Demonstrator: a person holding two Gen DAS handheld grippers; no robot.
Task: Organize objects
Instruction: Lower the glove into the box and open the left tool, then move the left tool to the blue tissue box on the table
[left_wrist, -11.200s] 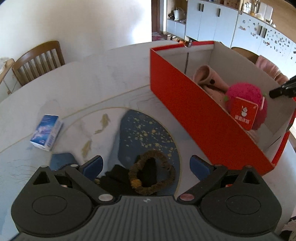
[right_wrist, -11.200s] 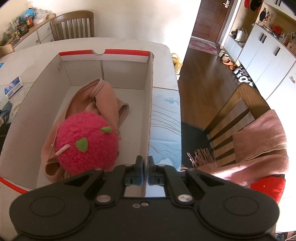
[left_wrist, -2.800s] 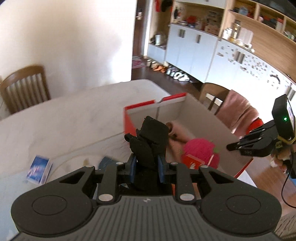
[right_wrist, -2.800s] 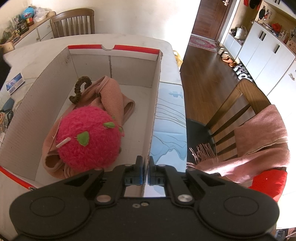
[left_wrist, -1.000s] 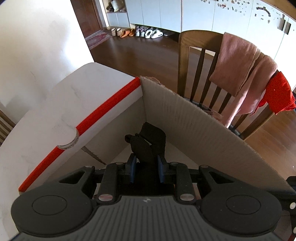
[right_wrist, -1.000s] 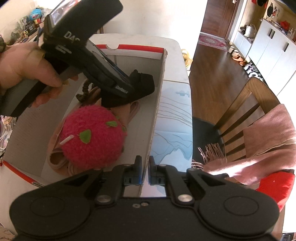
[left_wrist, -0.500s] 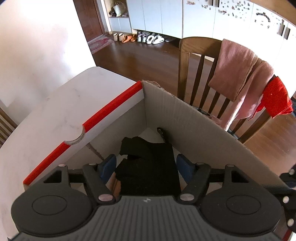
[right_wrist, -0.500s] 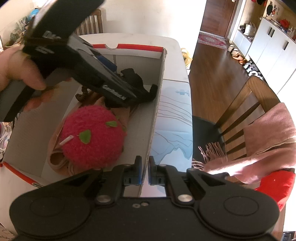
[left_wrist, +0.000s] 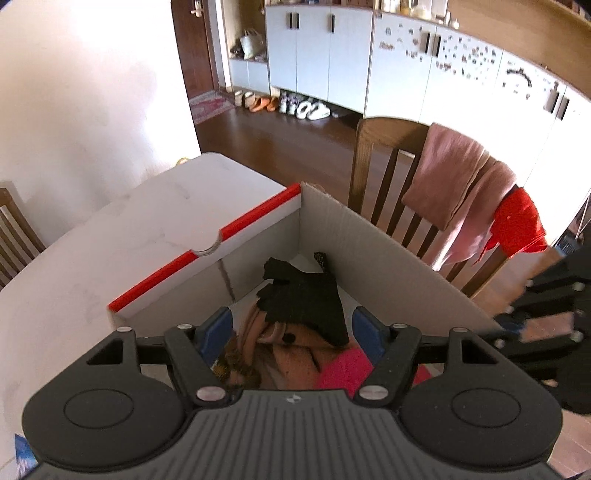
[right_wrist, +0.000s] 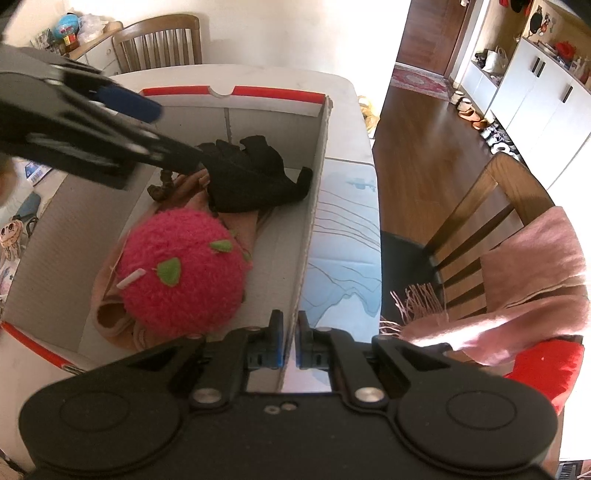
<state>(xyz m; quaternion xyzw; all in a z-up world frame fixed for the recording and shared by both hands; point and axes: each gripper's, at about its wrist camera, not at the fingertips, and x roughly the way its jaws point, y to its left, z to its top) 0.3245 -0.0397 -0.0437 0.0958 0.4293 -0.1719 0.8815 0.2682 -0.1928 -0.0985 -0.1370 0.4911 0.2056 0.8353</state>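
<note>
White marble tabletop is carrying the red-rimmed cardboard box (right_wrist: 317, 177), and the black glove (right_wrist: 255, 177) is now lying loose inside on the pink cloth (right_wrist: 110, 314), where a second ago the left gripper (left_wrist: 291, 328) was pinching it. That gripper is standing spread and empty, lifting clear, so this item is looking stowed. Right gripper (right_wrist: 290, 347) is staying pressed together on the box's near wall, steadying it. Brown beaded ring (right_wrist: 164, 184) is mostly hiding under the glove and the pink fuzzy ball (right_wrist: 184, 266); the left hand is blurring out at the frame's edge.
</note>
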